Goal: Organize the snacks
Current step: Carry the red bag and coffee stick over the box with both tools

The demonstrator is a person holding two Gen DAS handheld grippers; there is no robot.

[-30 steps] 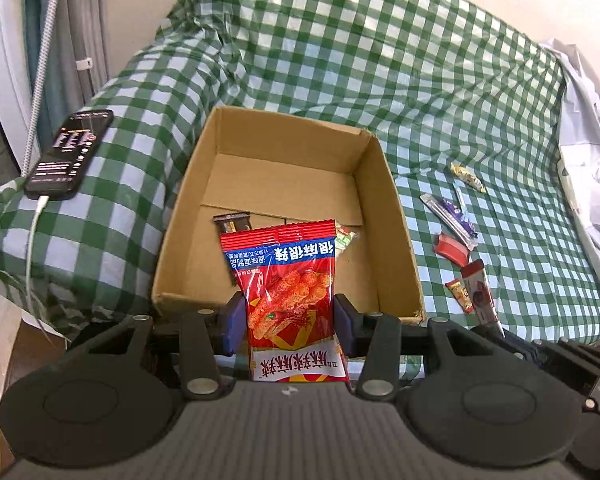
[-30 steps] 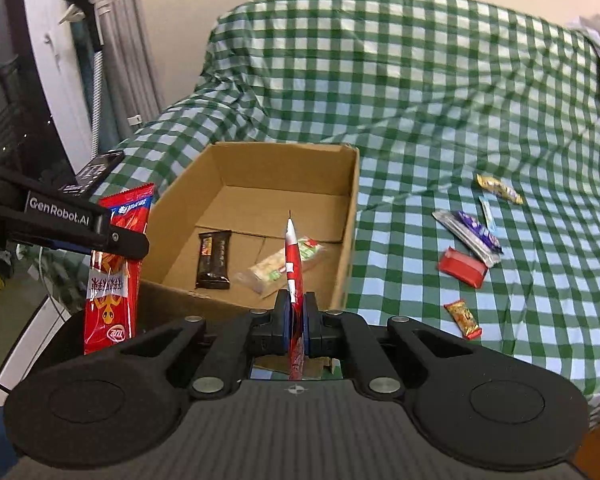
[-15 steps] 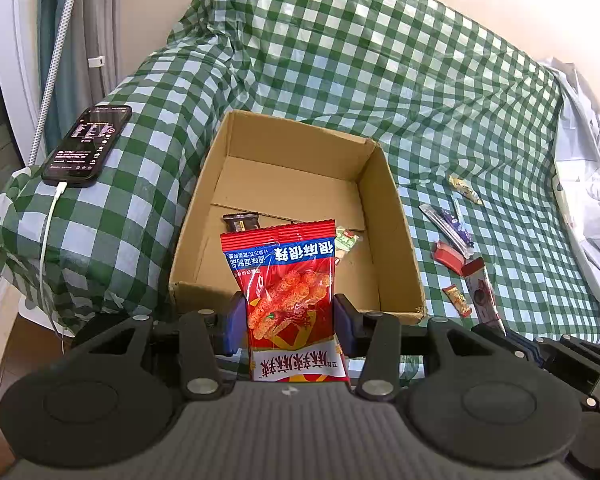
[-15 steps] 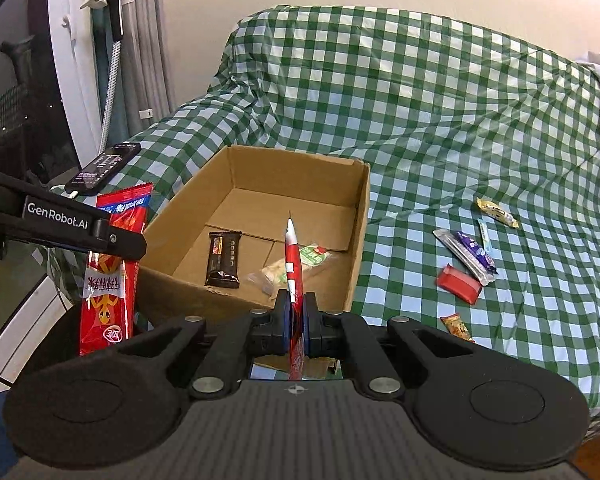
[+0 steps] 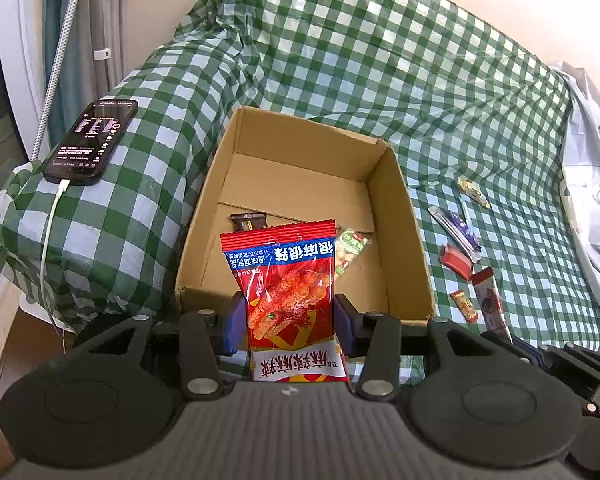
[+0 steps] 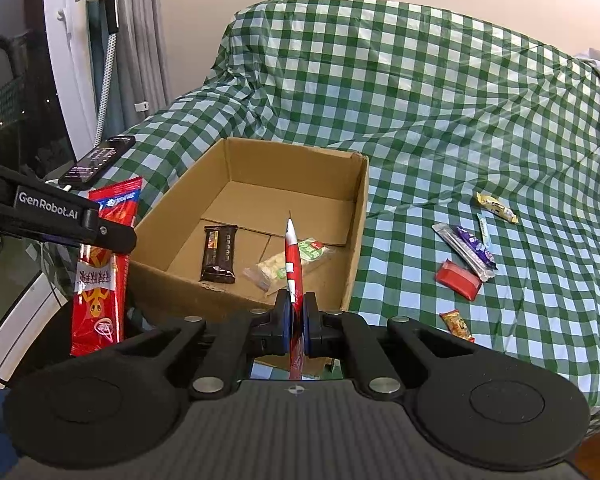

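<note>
On the sofa (image 5: 380,80), draped in a green checked cloth, sits an open cardboard box (image 5: 400,216). Two snacks lie on its floor: a dark bar (image 6: 219,254) toward the left and a clear green-labelled pack (image 6: 276,268) beside it, the two close but apart.

Before the box's near wall, the left claw (image 5: 288,324) grips a red chip bag (image 5: 288,280) by its sides, the bag upright and face-on to the camera, its top edge reaching over the near rim. In the right wrist view the same bag (image 6: 104,264) hangs at the far left under the left claw's black finger.

Just right of it, the right claw (image 6: 296,320) is pinched tight on a thin red sachet (image 6: 292,264), held edge-on and upright, its tip pointing up in front of the box's inside.

Right of the box, loose snacks lie on the cloth: a yellow candy (image 6: 496,208), a purple stick (image 6: 474,246) on a clear wrapper, a red packet (image 6: 458,280), and a small orange packet (image 6: 456,324) nearest the sofa's front edge.

At the left, a phone (image 5: 92,140) rests on the sofa arm with a white cable (image 5: 48,232) plugged in.
</note>
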